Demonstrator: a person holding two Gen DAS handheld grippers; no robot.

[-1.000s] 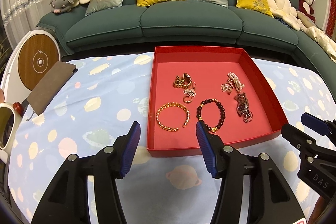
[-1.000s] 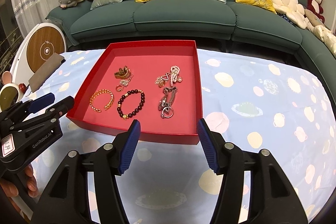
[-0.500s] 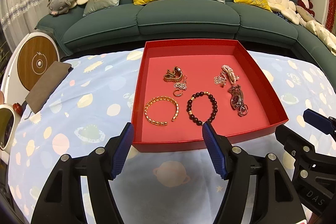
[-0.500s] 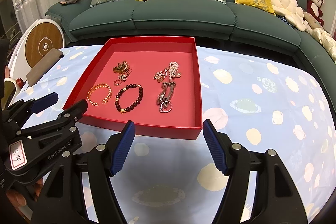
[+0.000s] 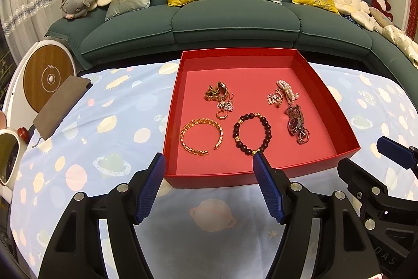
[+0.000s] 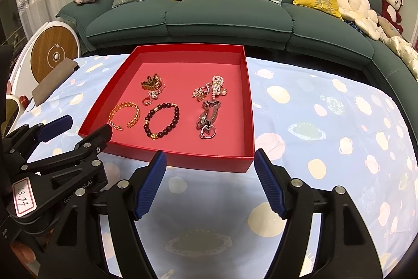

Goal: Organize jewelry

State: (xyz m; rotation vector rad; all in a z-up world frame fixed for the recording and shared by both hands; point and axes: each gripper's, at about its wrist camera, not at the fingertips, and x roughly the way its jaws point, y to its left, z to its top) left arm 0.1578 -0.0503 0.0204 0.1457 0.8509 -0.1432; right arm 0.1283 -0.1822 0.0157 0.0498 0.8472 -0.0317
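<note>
A shallow red tray (image 5: 324, 85) (image 6: 250, 101) lies on the planet-print tablecloth. Inside it are a gold bangle (image 5: 201, 120) (image 6: 124, 105), a dark bead bracelet (image 5: 267, 127) (image 6: 177, 111), a gold watch (image 5: 215, 93), a silver watch (image 5: 295, 119) (image 6: 207, 113) and a pearl piece (image 5: 286, 90). My left gripper (image 5: 208, 161) (image 6: 87, 126) hovers open just short of the tray's near-left rim, nothing between its blue pads. My right gripper (image 6: 209, 156) (image 5: 363, 152) hangs before the near-right corner, its jaws opening and empty.
Behind the table runs a green sofa (image 5: 235, 17) with cushions and plush toys. A brown pouch (image 5: 60, 106) and a round wood-topped device (image 5: 48, 77) sit at the table's left end. Bare tablecloth (image 6: 326, 122) stretches right of the tray.
The jaws of both grippers have spread wider. In the left wrist view the tray has slid a little to the left. The jewelry has not moved.
</note>
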